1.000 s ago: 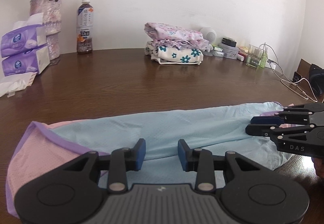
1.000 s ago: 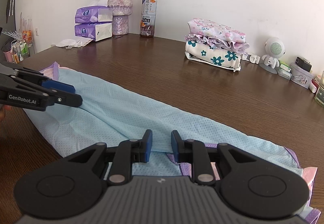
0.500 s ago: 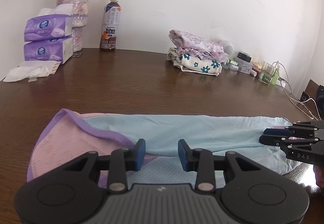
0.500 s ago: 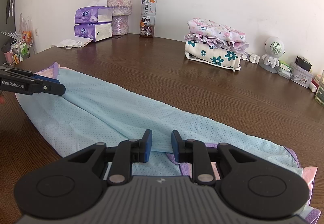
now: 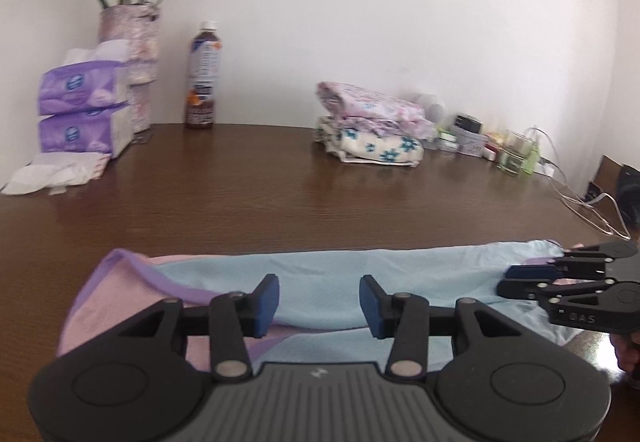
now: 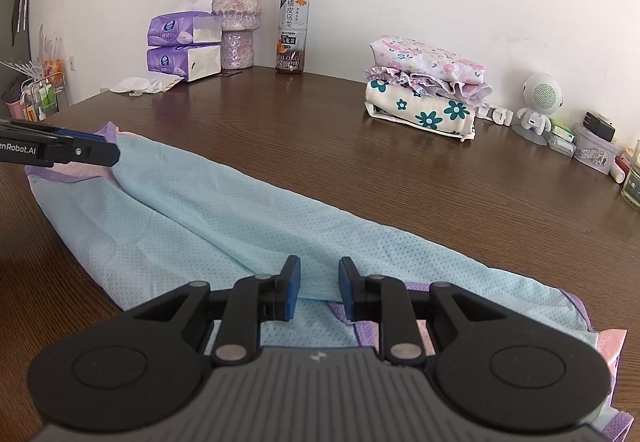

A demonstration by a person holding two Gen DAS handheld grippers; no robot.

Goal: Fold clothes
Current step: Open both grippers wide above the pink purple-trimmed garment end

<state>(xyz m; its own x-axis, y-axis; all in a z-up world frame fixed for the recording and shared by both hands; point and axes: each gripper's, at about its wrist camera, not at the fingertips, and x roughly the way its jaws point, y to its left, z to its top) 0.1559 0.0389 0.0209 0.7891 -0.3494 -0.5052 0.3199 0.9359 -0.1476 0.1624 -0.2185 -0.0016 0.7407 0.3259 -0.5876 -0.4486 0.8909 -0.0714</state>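
While flat on the table (image 6: pixel 360 146), blue garment (image 6: pixel 224 218), long axis gripper to gripper.

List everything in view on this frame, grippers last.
garment: 1, light blue with pink and purple trim, laid lengthwise along the near table edge
table: 1, dark brown wood
folded clothes: 1 stack, floral pink over white with teal flowers, by the back wall
tea bottle: 1, brown drink, white cap, back wall
vase of flowers: 1, pinkish vase, dried pink roses
tissue packs: 2, purple, stacked beside the vase
loose tissue: white, crumpled, in front of the packs
robot-shaped figure: 1, white, right of the clothes
small containers: several, far right, too small to identify
left gripper: black, blue pads, jaws opening, over the garment's pink end
right gripper: black, blue pads, jaws apart, over the other end
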